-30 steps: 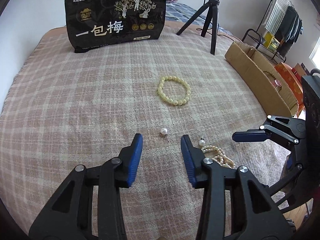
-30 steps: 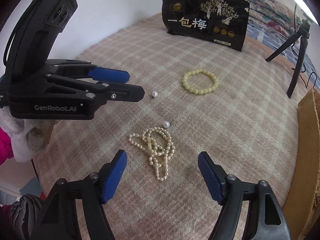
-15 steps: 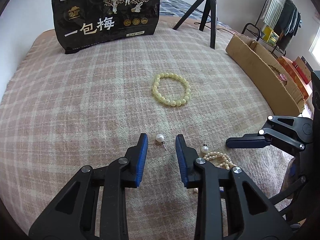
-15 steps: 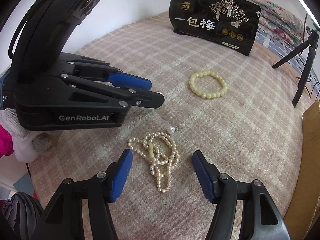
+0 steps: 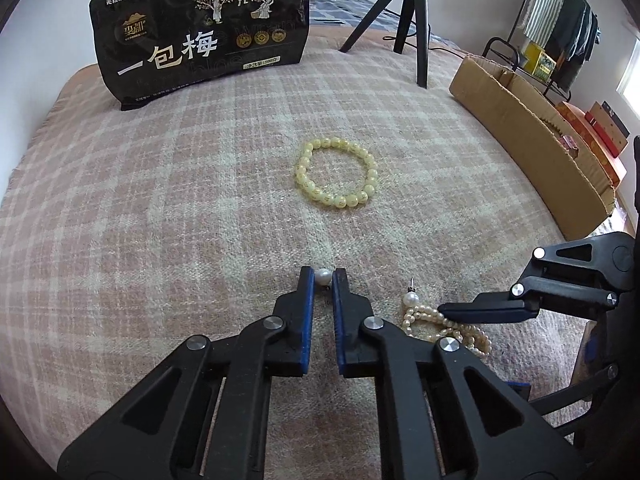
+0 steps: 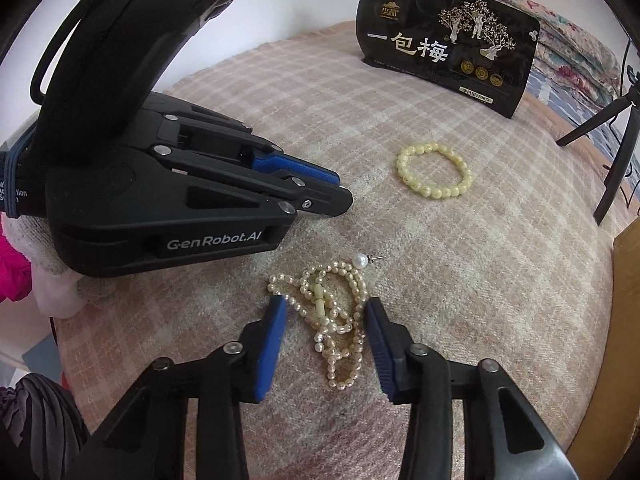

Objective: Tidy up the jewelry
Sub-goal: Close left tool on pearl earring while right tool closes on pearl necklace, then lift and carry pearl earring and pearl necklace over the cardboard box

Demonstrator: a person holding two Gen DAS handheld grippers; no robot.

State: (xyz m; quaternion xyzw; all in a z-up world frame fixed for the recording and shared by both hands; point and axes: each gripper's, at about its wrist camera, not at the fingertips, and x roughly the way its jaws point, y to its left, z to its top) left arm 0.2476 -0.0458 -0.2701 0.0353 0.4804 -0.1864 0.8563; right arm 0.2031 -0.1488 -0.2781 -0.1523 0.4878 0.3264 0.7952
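On the plaid blanket (image 5: 160, 208), my left gripper (image 5: 323, 277) is shut on a white pearl stud earring (image 5: 323, 276) pinched at its fingertips. A second pearl stud (image 5: 410, 299) lies just right of it, also in the right wrist view (image 6: 361, 260). My right gripper (image 6: 325, 312) is open, its fingers either side of a tangled pearl necklace (image 6: 332, 312) on the blanket. A yellow bead bracelet (image 5: 337, 178) lies farther back, also in the right wrist view (image 6: 433, 176). The left gripper's body (image 6: 176, 200) fills the left of the right wrist view.
A black snack bag (image 5: 200, 32) stands at the back of the blanket. A black tripod (image 5: 412, 12) stands at the back right. A cardboard box (image 5: 532, 136) runs along the right edge. A clothes rack (image 5: 560, 28) stands beyond it.
My left gripper moved forward and closed on the pearl stud. My right gripper moved forward and narrowed, so its fingers now flank the pearl necklace.
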